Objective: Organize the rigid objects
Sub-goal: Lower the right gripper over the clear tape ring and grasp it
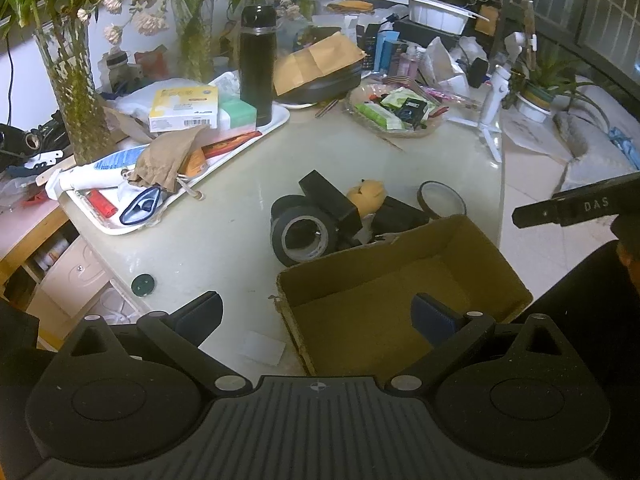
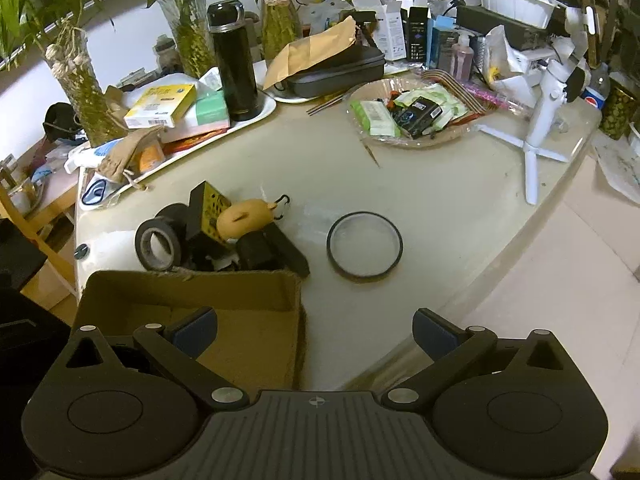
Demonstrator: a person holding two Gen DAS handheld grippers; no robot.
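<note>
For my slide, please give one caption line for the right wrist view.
Open right gripper hovers over the empty cardboard box, facing black tape rolls on the table.

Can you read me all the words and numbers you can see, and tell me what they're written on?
"DAS" – on the black bar at the right edge of the left wrist view.
Red, white and blue round logo, no words readable – on the can at the table's far right.
Yellow and white box – print and barcode, too blurred to read.
Green packets in the basket – labels too small to read.
Upright boxes at the back – too small to read.
</note>
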